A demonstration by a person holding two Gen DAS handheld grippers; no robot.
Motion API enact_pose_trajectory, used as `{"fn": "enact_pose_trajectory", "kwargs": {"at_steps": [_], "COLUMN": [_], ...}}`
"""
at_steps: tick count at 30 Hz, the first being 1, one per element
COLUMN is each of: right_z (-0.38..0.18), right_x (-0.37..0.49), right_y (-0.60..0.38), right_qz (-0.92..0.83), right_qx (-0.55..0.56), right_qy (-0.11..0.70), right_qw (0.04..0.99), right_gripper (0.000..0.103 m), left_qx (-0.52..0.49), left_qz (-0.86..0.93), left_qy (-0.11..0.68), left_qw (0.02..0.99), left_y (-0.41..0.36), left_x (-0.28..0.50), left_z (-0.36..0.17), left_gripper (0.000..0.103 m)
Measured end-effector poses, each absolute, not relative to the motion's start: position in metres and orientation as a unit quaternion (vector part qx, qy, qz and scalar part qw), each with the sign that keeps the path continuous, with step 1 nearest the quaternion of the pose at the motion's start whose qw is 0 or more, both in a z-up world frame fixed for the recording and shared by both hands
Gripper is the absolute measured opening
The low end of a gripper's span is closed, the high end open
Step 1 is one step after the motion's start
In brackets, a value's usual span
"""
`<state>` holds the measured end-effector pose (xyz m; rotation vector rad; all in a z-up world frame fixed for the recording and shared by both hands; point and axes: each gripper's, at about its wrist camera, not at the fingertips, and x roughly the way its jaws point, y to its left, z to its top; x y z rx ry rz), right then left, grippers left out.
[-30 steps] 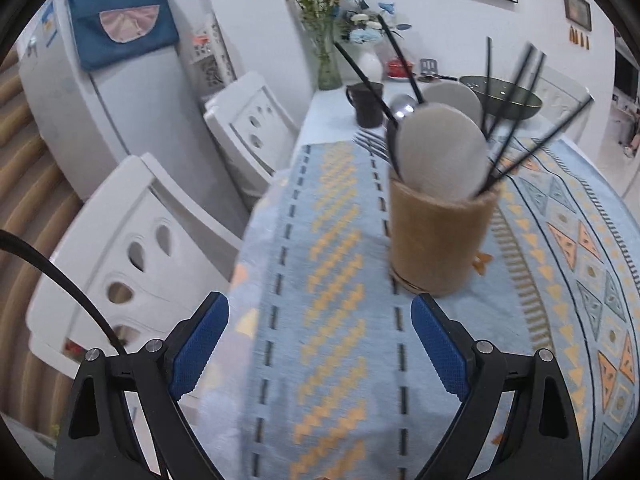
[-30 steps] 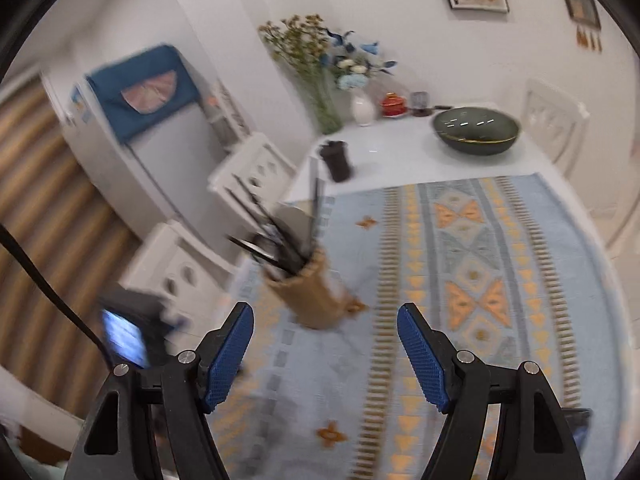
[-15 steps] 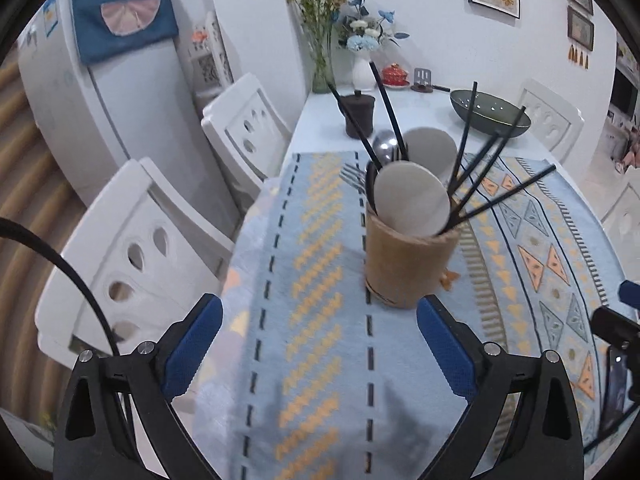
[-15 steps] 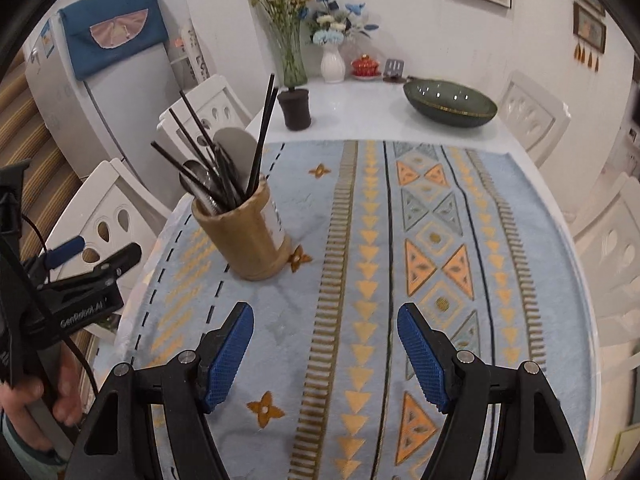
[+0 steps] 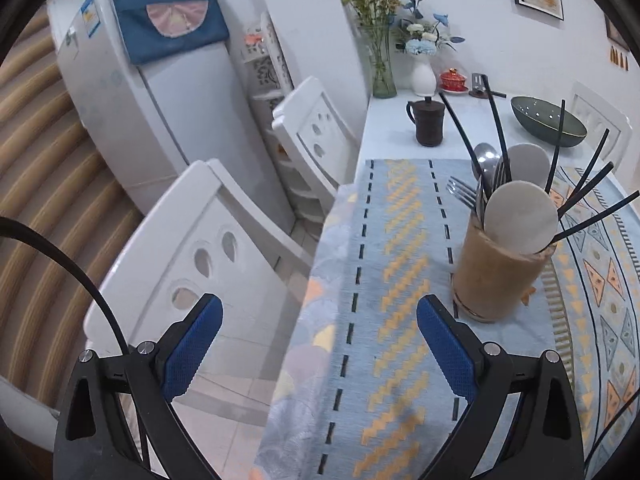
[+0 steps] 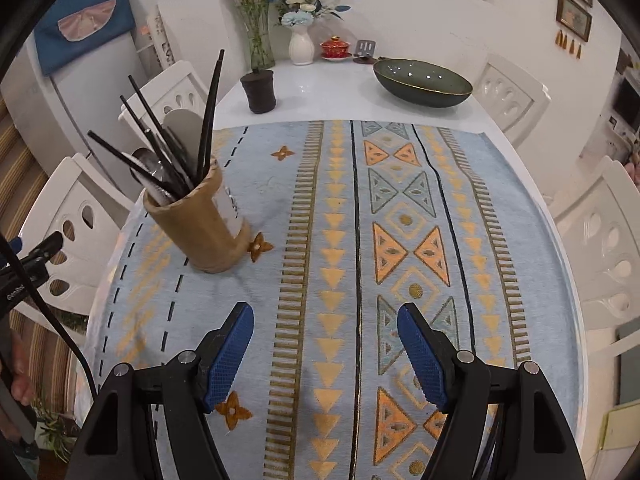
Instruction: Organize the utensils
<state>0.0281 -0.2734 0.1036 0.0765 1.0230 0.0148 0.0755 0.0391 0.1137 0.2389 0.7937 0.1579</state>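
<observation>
Utensils [image 5: 516, 196] stand in holder [image 5: 496, 280], beyond right of empty left claw [image 5: 320, 344].

Woven cloth runner [image 6: 332, 216] — matt, patterned — on a glossy white desk [image 6: 320, 92]. Matt tan holder [image 6: 200, 224], looks wooden; shiny metal spoon [image 5: 485, 156]; glazed dark bowl [image 6: 422, 82]; textured blue pads [image 6: 228, 356].

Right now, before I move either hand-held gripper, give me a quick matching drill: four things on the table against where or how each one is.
Things:
1. holder
2. bowl
3. mug
4. white vase

Descriptions:
A. on bare white tabletop, far right, empty
B. at the back wall, holding blue flowers
C. on the patterned cloth, full of utensils
D. dark, just past the cloth's far left corner

Pairs: 1-C, 2-A, 3-D, 4-B
</observation>
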Motion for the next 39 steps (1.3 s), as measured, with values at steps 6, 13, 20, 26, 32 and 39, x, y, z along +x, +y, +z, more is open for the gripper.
{"fn": "enact_pose_trajectory", "kwargs": {"at_steps": [6,13,20,26,32,39], "right_z": [0.101,0.086,0.083,0.074,0.072,0.072], "right_x": [0.034,0.029,0.042,0.049,0.047,0.044], "right_y": [-0.255,-0.227,-0.229,-0.237,-0.231,-0.231], "right_qz": [0.034,0.046,0.02,0.007,0.004,-0.01], "right_qx": [0.057,0.041,0.022,0.039,0.034,0.025], "right_qy": [0.487,0.498,0.506,0.523,0.527,0.526], "right_qw": [0.871,0.865,0.862,0.851,0.849,0.85], "right_gripper": [0.072,0.072,0.072,0.072,0.072,0.072], "left_qx": [0.09,0.097,0.104,0.108,0.103,0.11], "left_qz": [0.008,0.013,-0.011,-0.016,-0.025,-0.036], "left_qy": [0.407,0.417,0.425,0.429,0.435,0.435], "left_qw": [0.909,0.903,0.899,0.896,0.894,0.893], "left_y": [0.01,0.0,-0.011,-0.011,-0.01,-0.015], "left_x": [0.068,0.073,0.084,0.091,0.096,0.096], "left_z": [0.107,0.089,0.078,0.071,0.066,0.064], "left_gripper": [0.098,0.098,0.098,0.098,0.098,0.098]}}
